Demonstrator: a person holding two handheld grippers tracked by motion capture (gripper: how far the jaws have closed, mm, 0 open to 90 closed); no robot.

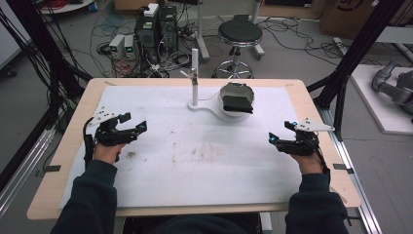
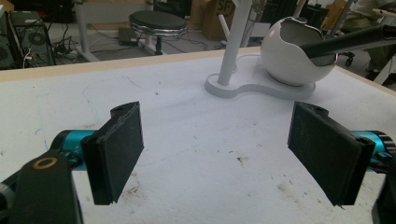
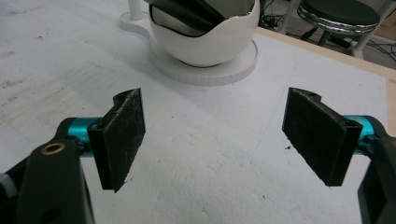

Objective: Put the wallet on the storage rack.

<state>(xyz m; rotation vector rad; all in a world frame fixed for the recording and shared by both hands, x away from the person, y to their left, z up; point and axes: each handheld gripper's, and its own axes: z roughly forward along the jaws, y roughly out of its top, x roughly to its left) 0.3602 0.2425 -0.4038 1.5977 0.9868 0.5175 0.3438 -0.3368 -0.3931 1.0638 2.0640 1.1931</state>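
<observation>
A white cracked-egg-shaped bowl (image 1: 234,104) sits on a white flat base (image 1: 204,106) with an upright white post (image 1: 195,78) at the table's back middle. A dark flat object (image 1: 237,103) lies in the bowl, sticking out of it (image 2: 345,41) (image 3: 187,14). My left gripper (image 1: 137,123) hovers at the table's left, open and empty, its pads (image 2: 119,149) wide apart. My right gripper (image 1: 278,132) is at the table's right, open and empty, pads (image 3: 122,135) apart. The bowl (image 3: 210,37) lies ahead of the right gripper, the post (image 2: 233,46) and bowl (image 2: 292,56) ahead of the left.
A white mat (image 1: 195,156) with smudges covers the wooden table (image 1: 73,131). Behind the table stand a black stool (image 1: 238,36), computer boxes (image 1: 156,29) and tangled cables on the floor. Black frame posts (image 1: 355,53) rise at the right.
</observation>
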